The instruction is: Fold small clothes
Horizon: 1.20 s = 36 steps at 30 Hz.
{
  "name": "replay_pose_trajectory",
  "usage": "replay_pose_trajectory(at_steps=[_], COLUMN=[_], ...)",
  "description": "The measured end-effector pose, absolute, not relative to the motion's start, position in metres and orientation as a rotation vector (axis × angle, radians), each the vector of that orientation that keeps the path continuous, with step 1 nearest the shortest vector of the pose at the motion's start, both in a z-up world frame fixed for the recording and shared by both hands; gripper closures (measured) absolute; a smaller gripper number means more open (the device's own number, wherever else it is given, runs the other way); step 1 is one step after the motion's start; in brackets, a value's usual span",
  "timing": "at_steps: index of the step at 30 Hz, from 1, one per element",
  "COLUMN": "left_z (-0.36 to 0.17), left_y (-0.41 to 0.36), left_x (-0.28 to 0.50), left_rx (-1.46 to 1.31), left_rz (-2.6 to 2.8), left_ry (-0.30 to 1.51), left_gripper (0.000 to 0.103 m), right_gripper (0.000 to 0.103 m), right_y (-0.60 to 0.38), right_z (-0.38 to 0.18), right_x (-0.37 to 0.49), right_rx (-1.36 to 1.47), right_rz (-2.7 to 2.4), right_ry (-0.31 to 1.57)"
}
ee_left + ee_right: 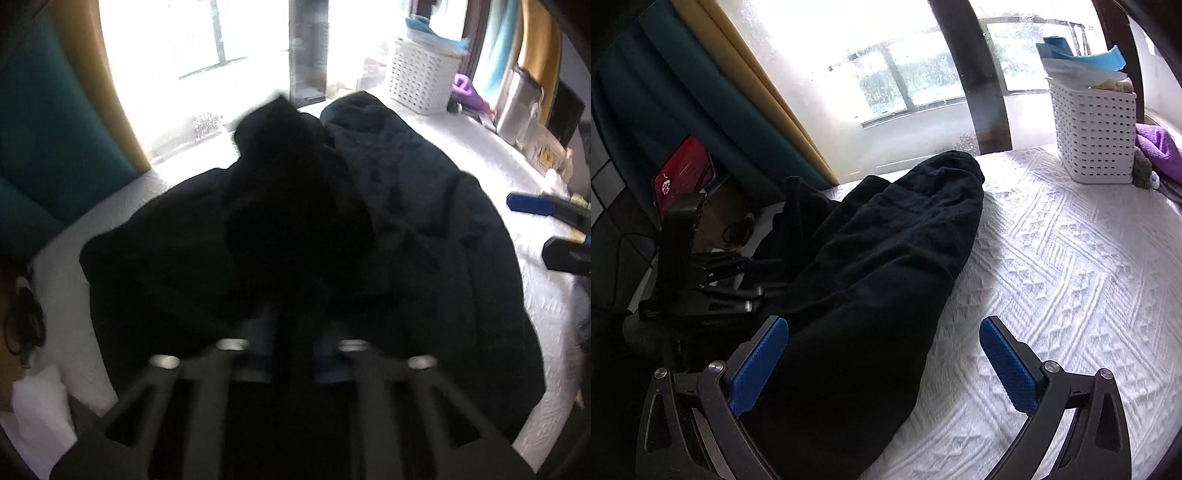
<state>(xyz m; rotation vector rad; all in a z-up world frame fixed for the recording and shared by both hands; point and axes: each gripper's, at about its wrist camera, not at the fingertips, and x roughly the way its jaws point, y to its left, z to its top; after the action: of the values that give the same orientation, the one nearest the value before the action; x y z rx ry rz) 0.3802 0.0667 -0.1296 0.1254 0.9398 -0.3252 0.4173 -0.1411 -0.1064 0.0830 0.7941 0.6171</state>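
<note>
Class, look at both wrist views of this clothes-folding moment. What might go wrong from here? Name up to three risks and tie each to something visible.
1. The left claw is pinched on the dark garment with bunched cloth in front of it; it may drag several layers and spoil the fold.
2. The right claw is open and straddles the garment's edge; closing could also catch the white textured bedspread.
3. The white basket stands beyond the garment; a wide sweep might knock it.

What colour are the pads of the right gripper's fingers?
Blue. The pads show best in the right wrist view.
</note>
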Motion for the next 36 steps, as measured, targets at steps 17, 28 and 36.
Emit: replay_pose_trajectory(at_steps=[17,28,36], left_z=[-0.120,-0.084,-0.077], left_y=[0.158,0.178,0.101], left_x=[0.346,0.334,0.379], left_rx=[-0.204,-0.195,-0.026], left_rz=[-0.209,-0.099,-0.388], left_ry=[0.809,0.780,0.839], left_gripper=[0.095,0.061,0.061], right_gripper=[0.000,0.000,0.000], right_y=[-0.117,-0.107,-0.112], right_z=[-0.116,-0.127,-0.117], right_x=[0.430,0.425,0.422], right_rx=[0.034,0.007,0.027], right_rz=[0.633,0.640,0.632], right_ry=[0.838,0.864,0.833])
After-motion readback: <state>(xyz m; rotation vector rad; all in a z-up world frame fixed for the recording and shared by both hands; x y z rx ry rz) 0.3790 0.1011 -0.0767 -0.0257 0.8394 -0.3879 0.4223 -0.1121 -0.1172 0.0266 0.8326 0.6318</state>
